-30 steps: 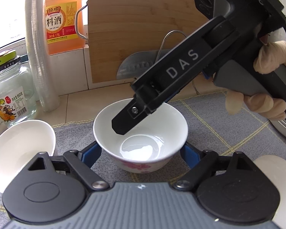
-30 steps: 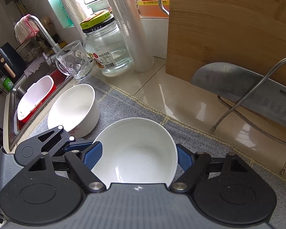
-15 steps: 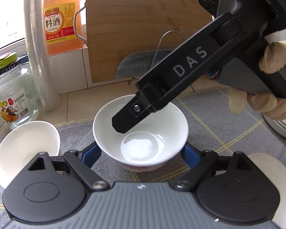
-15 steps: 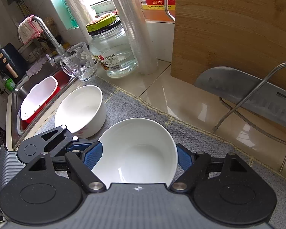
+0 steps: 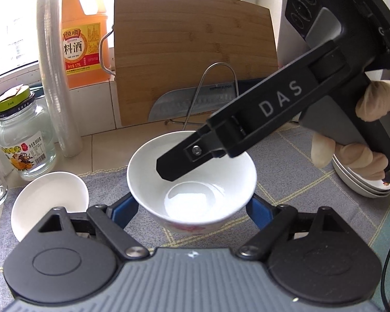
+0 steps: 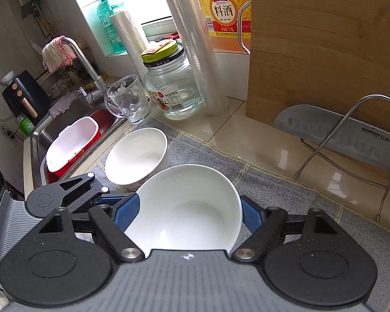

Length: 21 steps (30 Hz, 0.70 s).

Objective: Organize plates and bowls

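Kitchen counter, grey mat [image 6: 286, 192] | left gripper [image 5: 192, 206] and right gripper [image 6: 189, 214] both clamped one white bowl [image 5: 192, 179], held above mat beside second bowl [image 6: 136, 156] | risk: uneven lift could tip it out.

At the lower centre, the right gripper [image 6: 189, 214] clamps a white bowl [image 6: 187, 208] between its blue pads [image 6: 249, 218], above the grey mat [image 6: 286, 197]. A second bowl [image 6: 136, 154] sits just upper left on the mat. Left gripper [image 6: 65, 195] shows at the lower left. Glass mug [image 6: 128, 102], jar [image 6: 170, 88] and sink [image 6: 39, 140] lie further up and left; a cutting board [image 6: 325, 52] fills the upper right.
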### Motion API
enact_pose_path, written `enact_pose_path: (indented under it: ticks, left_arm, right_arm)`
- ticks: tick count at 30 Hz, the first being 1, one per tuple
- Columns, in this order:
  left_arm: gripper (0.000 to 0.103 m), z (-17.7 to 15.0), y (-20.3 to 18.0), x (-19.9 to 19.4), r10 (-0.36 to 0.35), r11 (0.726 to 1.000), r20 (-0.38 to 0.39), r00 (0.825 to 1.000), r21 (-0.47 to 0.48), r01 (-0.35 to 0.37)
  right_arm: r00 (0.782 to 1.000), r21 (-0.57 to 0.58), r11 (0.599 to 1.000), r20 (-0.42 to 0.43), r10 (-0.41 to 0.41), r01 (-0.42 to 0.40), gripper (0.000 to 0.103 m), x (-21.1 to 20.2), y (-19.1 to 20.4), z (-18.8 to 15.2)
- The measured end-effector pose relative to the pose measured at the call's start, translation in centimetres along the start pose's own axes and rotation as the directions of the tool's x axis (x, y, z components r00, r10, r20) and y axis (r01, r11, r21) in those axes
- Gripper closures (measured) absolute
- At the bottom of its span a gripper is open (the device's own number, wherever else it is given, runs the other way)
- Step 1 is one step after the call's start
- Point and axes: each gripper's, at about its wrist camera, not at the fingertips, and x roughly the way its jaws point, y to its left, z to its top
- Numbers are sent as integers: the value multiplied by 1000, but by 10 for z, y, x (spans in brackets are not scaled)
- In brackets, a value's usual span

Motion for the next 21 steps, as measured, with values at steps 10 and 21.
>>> enact_pose_path:
  ticks: [10, 21]
  left_arm:
    - [14, -2, -20, -26, -42, 999, 5, 999, 30, 42]
    - [14, -7, -40, -40, -76, 995, -2, 997, 72, 75]
  right_arm:
    - [1000, 28, 1000, 26, -8, 8, 17, -29, 14, -26]
    - [998, 43, 998, 57, -41, 39, 17, -57, 25, -50]
